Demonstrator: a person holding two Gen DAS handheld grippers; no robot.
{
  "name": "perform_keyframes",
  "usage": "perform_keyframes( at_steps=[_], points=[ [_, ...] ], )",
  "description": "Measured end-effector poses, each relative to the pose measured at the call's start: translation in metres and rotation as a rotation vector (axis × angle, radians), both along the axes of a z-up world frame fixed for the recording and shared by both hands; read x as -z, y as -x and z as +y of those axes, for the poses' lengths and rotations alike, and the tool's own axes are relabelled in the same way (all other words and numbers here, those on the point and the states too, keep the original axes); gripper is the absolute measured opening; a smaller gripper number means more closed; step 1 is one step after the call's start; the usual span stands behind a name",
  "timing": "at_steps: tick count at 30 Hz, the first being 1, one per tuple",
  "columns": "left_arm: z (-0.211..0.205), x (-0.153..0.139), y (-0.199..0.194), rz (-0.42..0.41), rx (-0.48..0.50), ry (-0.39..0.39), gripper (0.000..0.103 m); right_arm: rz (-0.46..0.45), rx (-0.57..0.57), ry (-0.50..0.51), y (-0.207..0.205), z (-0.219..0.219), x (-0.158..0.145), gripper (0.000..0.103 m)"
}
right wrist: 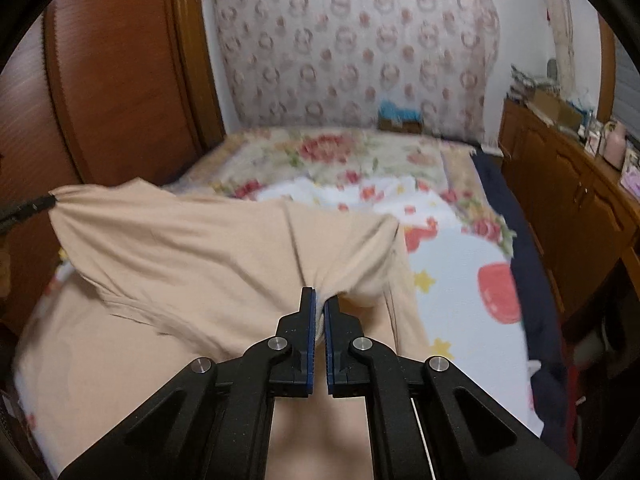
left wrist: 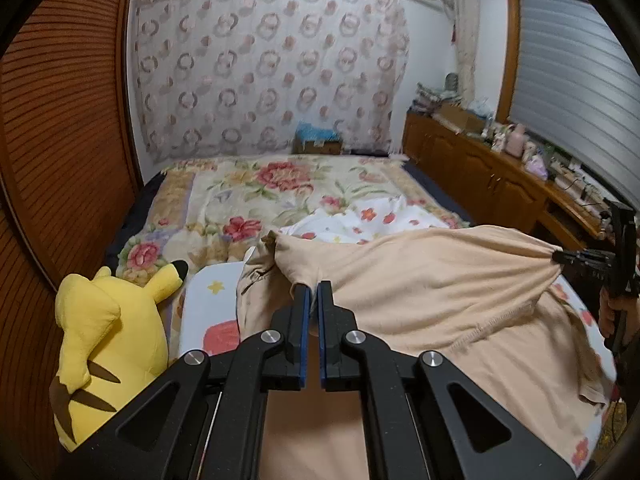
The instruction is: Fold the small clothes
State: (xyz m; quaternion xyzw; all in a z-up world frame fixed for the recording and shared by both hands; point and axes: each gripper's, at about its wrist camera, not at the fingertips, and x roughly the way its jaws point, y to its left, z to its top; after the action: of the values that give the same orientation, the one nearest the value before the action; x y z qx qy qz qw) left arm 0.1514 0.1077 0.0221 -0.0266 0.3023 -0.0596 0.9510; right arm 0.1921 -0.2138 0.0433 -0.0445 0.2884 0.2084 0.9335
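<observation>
A beige garment (left wrist: 432, 280) is stretched above the bed between both grippers. My left gripper (left wrist: 314, 286) is shut on one bunched corner of it; a sleeve hangs to its left. My right gripper (right wrist: 320, 298) is shut on the other bunched corner. In the left wrist view the right gripper (left wrist: 560, 258) pinches the cloth at the far right. In the right wrist view the left gripper's tip (right wrist: 44, 202) shows at the far left, holding the garment (right wrist: 192, 248). The lower part of the garment rests on the bed.
The bed carries a floral blanket (left wrist: 256, 188) and a white printed sheet (right wrist: 460, 264). A yellow plush toy (left wrist: 104, 332) sits at the bed's left by a wooden wardrobe (left wrist: 60, 140). A wooden cabinet (left wrist: 480, 172) with clutter runs along the right side. A small box (left wrist: 318, 140) stands at the far end.
</observation>
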Motion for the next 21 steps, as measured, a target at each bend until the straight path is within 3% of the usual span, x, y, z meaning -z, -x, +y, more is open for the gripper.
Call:
perform_keyframes(
  at_steps=[6,12,21],
  points=[
    [0.002,-0.012,0.057,-0.056,0.006,0.029,0.004,-0.071,-0.048,-0.047,0.057,-0.026,-0.021,0.004],
    [0.008,-0.012,0.114,-0.081,-0.003,0.034,0.004,-0.063,-0.099,-0.054,0.111,-0.056,-0.012,0.004],
    [0.013,0.028,0.168,0.020,-0.029,0.030,0.004,0.018,-0.140,-0.030,0.165,-0.083,0.009,0.004]
  ],
)
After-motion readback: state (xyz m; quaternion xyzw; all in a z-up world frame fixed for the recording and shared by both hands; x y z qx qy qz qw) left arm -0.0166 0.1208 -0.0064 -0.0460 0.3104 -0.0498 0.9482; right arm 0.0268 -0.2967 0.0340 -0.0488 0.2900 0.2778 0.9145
